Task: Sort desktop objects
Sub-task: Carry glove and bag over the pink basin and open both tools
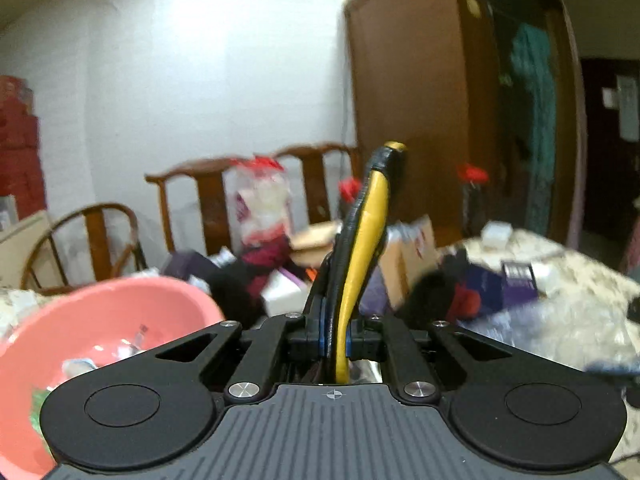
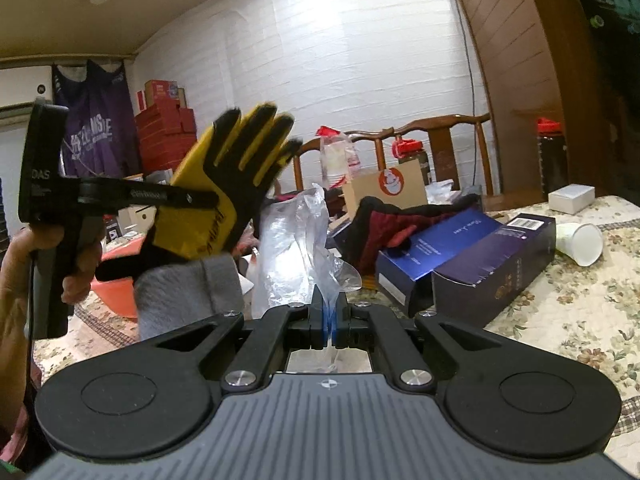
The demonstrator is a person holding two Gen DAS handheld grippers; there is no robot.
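Left gripper (image 1: 340,336) clamped on a yellow-and-black glove (image 1: 362,248), lifted clear of the surface (image 2: 580,292); the glove stands up edge-on from the jaws. Pink basin (image 1: 100,320) sits near left, already holding small items, so it is probably the drop point. Right gripper (image 2: 329,322) pinched shut on a clear plastic bag (image 2: 298,240), held up mid-scene, likely awaiting its own bin. Dark boxes (image 2: 472,256) and a paper cup (image 2: 582,242) remain unsorted at right.
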